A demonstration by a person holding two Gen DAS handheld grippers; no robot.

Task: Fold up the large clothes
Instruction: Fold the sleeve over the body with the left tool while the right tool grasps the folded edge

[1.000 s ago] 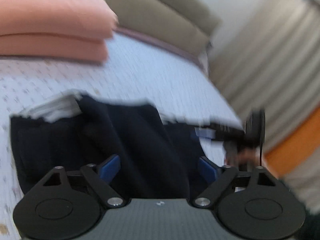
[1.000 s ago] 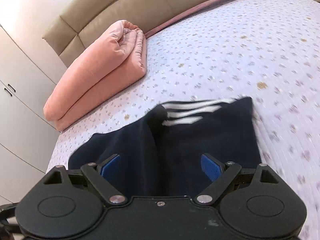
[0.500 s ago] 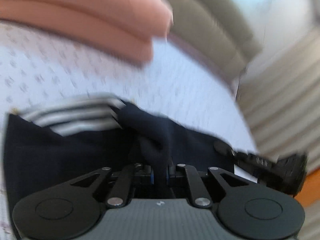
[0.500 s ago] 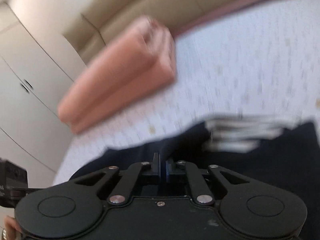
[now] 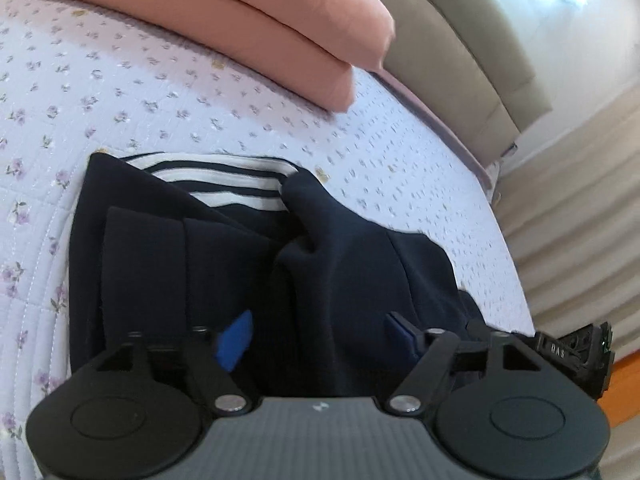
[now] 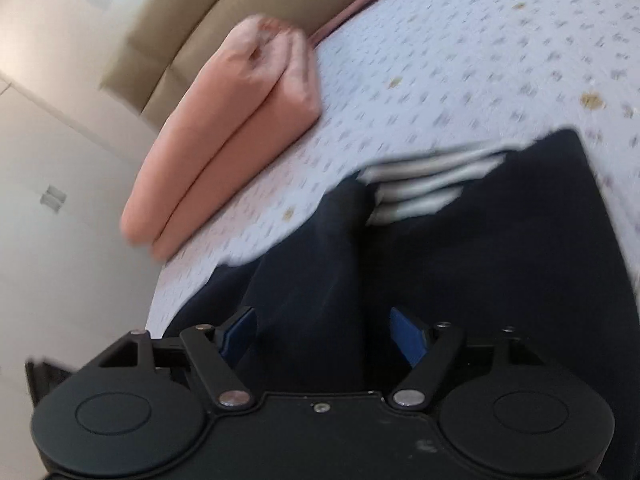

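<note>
Navy garment [image 5: 332,264] lies bunched on bed [image 5: 120,92] — both grippers' jaws opening.

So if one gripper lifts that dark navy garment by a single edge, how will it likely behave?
The navy garment would probably hang limp: it already lies in soft rumples and stacked folds. Its folds would likely slide apart, since nothing visible pins them. It looks thick, so perhaps slightly heavy for one pinch. The left gripper jaws are opening with cloth between them.
</note>
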